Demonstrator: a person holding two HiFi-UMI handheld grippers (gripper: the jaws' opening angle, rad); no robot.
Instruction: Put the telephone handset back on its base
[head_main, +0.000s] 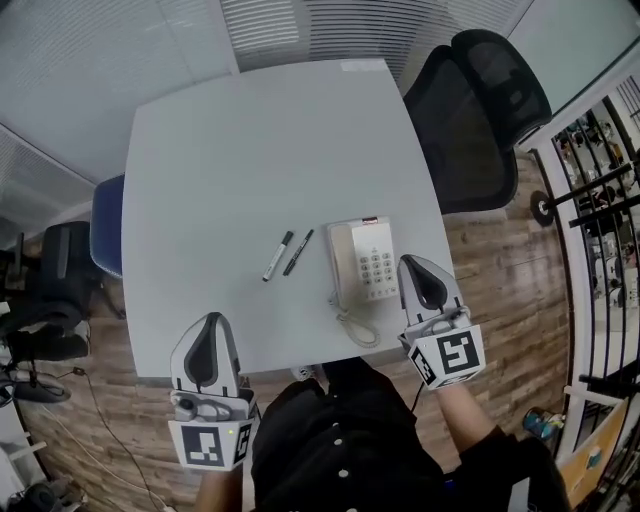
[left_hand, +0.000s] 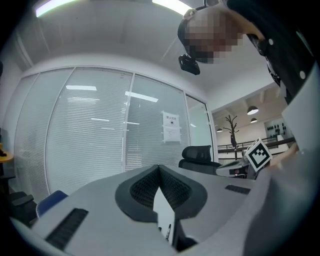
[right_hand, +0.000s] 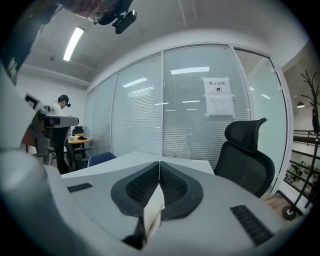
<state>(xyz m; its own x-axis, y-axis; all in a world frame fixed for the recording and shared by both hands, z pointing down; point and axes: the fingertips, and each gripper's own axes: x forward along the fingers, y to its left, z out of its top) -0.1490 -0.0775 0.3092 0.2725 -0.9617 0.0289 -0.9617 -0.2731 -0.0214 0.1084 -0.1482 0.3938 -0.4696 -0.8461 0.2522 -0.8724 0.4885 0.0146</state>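
A cream telephone (head_main: 368, 260) lies on the grey table (head_main: 250, 150) near its front edge. Its handset (head_main: 340, 268) rests along the left side of the base, and the coiled cord (head_main: 358, 328) loops out in front. My right gripper (head_main: 412, 262) hovers just right of the phone, jaws pressed together and empty; the right gripper view shows it the same, right gripper (right_hand: 159, 164). My left gripper (head_main: 208, 320) hangs over the table's front edge, left of the phone, also shut with nothing held, as the left gripper (left_hand: 159, 167) shows in its own view.
A white marker (head_main: 277, 256) and a black marker (head_main: 298, 252) lie left of the phone. A black office chair (head_main: 480, 110) stands at the table's right, a blue chair (head_main: 107, 225) at its left. Glass walls with blinds lie behind. A person (right_hand: 62, 107) stands far off.
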